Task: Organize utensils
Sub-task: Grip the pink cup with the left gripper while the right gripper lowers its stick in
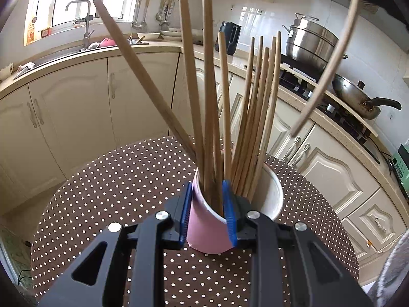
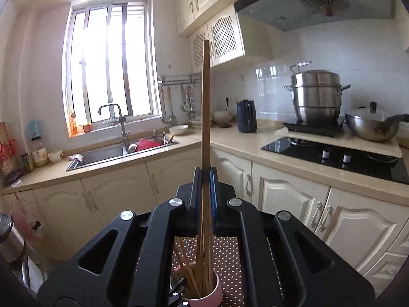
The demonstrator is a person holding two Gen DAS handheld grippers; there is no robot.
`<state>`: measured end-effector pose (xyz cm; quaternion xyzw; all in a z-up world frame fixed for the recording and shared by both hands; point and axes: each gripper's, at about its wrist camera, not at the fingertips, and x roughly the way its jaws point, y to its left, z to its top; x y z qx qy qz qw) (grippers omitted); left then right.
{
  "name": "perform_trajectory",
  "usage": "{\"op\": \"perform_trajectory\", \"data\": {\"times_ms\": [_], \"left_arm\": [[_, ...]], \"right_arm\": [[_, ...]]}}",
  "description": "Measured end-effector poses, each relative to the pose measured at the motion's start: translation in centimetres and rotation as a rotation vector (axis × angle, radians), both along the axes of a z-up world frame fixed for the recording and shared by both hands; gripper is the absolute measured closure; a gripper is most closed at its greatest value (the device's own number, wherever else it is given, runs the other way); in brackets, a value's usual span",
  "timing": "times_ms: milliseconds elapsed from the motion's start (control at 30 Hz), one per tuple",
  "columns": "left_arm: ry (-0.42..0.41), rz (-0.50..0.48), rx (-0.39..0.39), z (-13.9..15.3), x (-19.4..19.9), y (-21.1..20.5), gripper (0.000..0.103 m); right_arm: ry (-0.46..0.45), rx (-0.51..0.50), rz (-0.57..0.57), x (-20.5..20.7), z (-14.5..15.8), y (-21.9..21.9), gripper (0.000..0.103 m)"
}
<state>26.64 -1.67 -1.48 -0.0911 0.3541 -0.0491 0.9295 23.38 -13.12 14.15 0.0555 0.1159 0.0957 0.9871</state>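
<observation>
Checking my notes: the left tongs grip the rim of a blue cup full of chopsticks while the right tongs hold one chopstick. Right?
Not quite: the cup is pink, as the left wrist view shows. The left tongs do grip its rim, and the right tongs hold one chopstick.

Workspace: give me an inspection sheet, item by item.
Surface: round table under a brown polka-dot cloth.
Job's things: pink cup holding wooden chopsticks; one chopstick held above it.
Clutter: nothing seen on the table beyond the cup.
Grippers: left gripper clamps the cup's wall, one finger inside; right gripper shut on the single chopstick.
Cables: a dark lead by the floor, left of the table.
Surroundings: kitchen with sink, hob, steamer pot, wok.
</observation>
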Motion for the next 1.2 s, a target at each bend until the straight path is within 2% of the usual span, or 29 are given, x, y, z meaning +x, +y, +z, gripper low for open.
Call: {"op": "perform_trajectory", "data": {"times_ms": [667, 1200], "left_arm": [[-0.007, -0.008, -0.003, 0.0, -0.3, 0.3, 0.078], [-0.011, 0.002, 0.005, -0.1, -0.3, 0.4, 0.078]], "right_arm": [[0.137, -0.067, 0.066, 3.1, -5.4, 2.5, 0.096], [0.262, -0.067, 0.088, 4.6, -9.3, 1.9, 0.096]]}}
